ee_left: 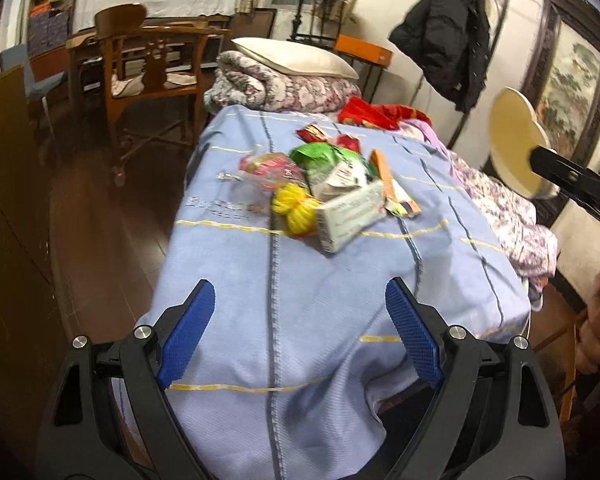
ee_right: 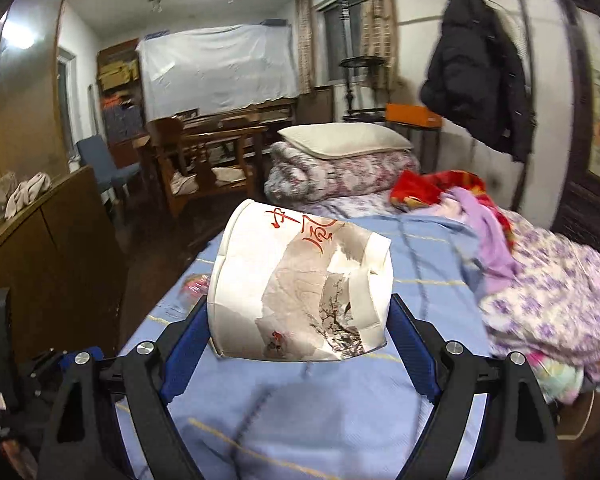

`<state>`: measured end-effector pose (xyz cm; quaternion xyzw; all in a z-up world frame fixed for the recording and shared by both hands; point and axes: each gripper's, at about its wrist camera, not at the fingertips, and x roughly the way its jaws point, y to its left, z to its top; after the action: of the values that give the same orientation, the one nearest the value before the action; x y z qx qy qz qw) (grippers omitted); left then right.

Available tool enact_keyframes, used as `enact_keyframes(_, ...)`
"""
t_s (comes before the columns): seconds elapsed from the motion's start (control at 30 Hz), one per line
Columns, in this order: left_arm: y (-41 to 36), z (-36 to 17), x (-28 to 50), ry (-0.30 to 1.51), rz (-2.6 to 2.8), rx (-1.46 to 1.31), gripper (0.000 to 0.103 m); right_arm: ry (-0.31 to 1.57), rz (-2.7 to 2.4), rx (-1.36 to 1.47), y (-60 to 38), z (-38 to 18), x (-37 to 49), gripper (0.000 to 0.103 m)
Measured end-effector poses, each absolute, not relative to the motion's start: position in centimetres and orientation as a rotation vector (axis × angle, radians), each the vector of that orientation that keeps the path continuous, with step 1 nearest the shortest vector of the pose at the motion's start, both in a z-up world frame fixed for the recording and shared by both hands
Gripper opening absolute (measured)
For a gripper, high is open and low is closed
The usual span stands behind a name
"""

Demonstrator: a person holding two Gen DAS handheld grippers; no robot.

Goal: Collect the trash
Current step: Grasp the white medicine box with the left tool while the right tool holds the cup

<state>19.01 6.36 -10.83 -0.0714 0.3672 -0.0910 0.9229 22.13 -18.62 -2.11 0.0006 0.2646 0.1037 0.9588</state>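
Step in hand, as I read it: right gripper (ee_right: 300,320) is clamped on a crumpled white paper cup with red calligraphy and an ink-landscape print (ee_right: 300,284), held across its sides, mouth tipped to the upper left, lifted off the blue bedsheet with yellow stripes (ee_right: 300,420).

Left gripper (ee_left: 300,332) has jaws apart with nothing between them, hanging over the near end of the bed.

The trash pile lies ahead of the left gripper, well apart from its tips (blurred, so the count is loose):
- 1 white rectangular cardboard box (ee_left: 350,216)
- 1 yellow ribbed plastic piece (ee_left: 294,206)
- 1 green crumpled wrapper (ee_left: 320,158)
- 1 pink-and-clear plastic bag (ee_left: 268,172)
- 1 orange slim packet (ee_left: 384,168)
- 2 red wrappers farther back

Next move, my guess: take the cup to a bin (none in view), or use the cup as a container and have the left gripper reach forward for the box.
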Motion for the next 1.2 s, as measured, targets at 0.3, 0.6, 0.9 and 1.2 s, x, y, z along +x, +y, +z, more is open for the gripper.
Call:
enact_keyframes(0.3, 0.6, -10.8, 24.2, 0.704, -0.23, 0.163, 0.084, 0.61, 0.126, 0.163, -25.8, -6.4, 19.7, 0.084)
enact_keyframes(0.6, -3.5, -14.3, 30.9, 0.755, -0.246, 0.308, 0.084, 0.68, 0.12, 0.253, -28.4, -10.3, 20.8, 0.084)
enact_keyframes(0.9, -5.2, -17.8, 33.3, 0.804, -0.224, 0.401, 0.065, 0.727, 0.131, 0.298, -29.5, -12.2, 22.0, 0.084)
enact_keyframes(1.2, -5.2, -16.7, 31.1, 0.849, -0.315, 0.253, 0.044, 0.725, 0.138, 0.305, -29.0, -12.2, 21.9, 0.084)
